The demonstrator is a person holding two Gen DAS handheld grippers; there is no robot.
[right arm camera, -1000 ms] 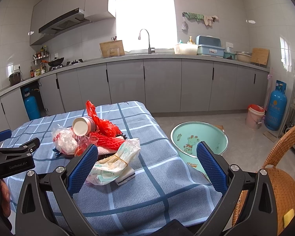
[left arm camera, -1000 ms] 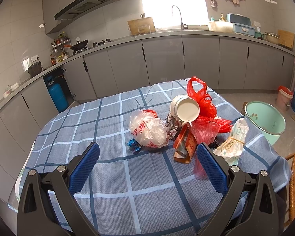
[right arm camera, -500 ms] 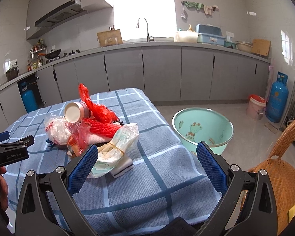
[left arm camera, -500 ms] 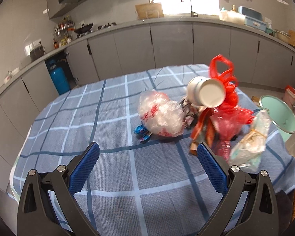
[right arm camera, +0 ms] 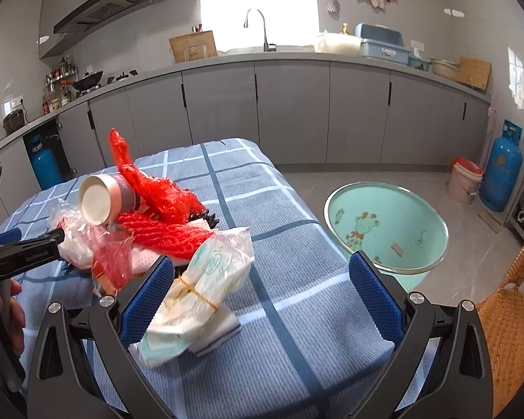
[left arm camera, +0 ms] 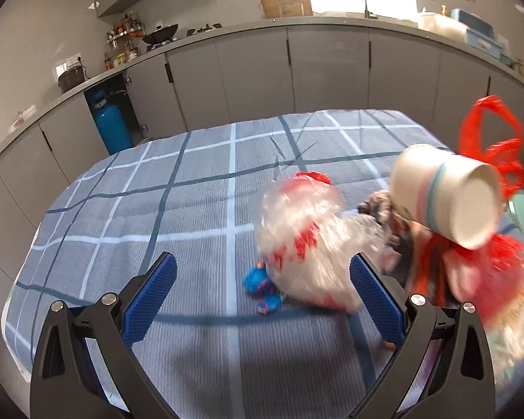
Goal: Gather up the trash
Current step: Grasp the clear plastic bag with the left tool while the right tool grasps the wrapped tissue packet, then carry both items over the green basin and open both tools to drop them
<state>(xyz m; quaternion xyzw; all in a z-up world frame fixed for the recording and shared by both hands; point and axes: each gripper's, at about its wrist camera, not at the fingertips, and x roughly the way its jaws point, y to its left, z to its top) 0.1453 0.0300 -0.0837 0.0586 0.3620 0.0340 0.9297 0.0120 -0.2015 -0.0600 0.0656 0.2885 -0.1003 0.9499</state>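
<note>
Heap of trash on the blue checked tablecloth (right arm camera: pixel 290 244): crumpled clear plastic bag with red print (left arm camera: pixel 307 241), tipped white paper cup (left arm camera: pixel 447 199), red plastic bag (right arm camera: pixel 157 192), banded white wrapper bundle (right arm camera: pixel 199 286). Left gripper (left arm camera: pixel 262 300) spread wide just before the clear bag, touching nothing. Right gripper (right arm camera: pixel 258 296) likewise spread, wrapper bundle lying beside its left finger. Mint-green basin (right arm camera: pixel 387 223) on the floor beside the table.

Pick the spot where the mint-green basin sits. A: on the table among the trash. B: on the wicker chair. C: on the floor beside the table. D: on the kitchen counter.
C: the mint-green basin stands on the grey floor, past the edge of the checked tablecloth.
</note>
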